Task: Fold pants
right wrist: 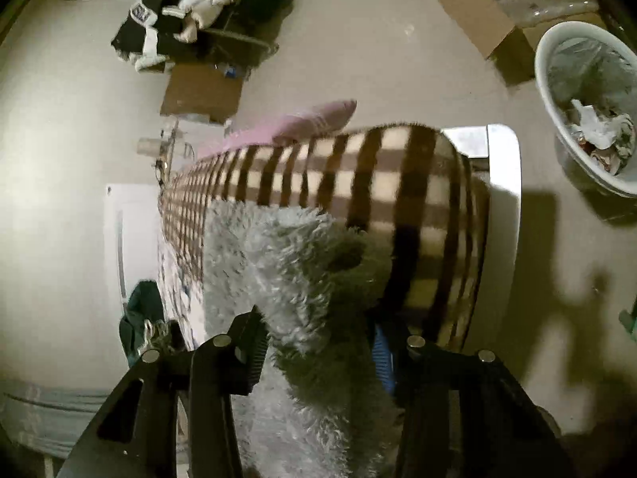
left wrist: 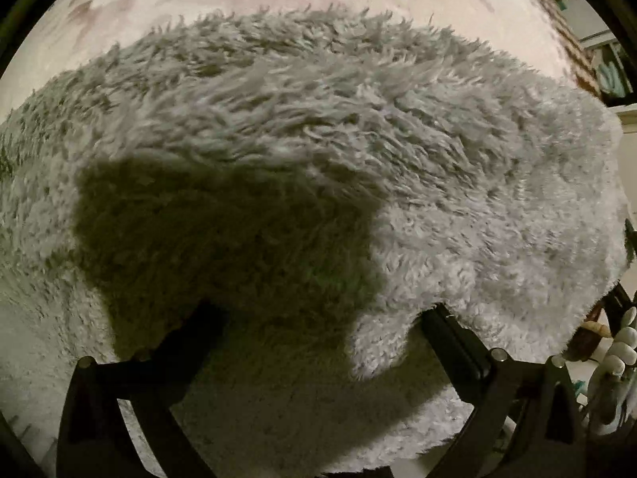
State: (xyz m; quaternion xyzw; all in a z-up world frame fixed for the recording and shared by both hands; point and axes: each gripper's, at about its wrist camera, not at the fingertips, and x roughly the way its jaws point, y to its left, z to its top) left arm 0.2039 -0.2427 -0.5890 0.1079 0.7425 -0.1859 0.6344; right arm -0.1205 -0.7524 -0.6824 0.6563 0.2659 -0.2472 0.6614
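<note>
Right wrist: tool (right wrist: 318, 352) grips pants (right wrist: 294, 263)

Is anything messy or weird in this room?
Yes. Behind the bed's checked blanket, clothes and flattened cardboard lie strewn on the floor, and an opened box sits beside a full bin. The fluffy pants themselves look fine.
</note>
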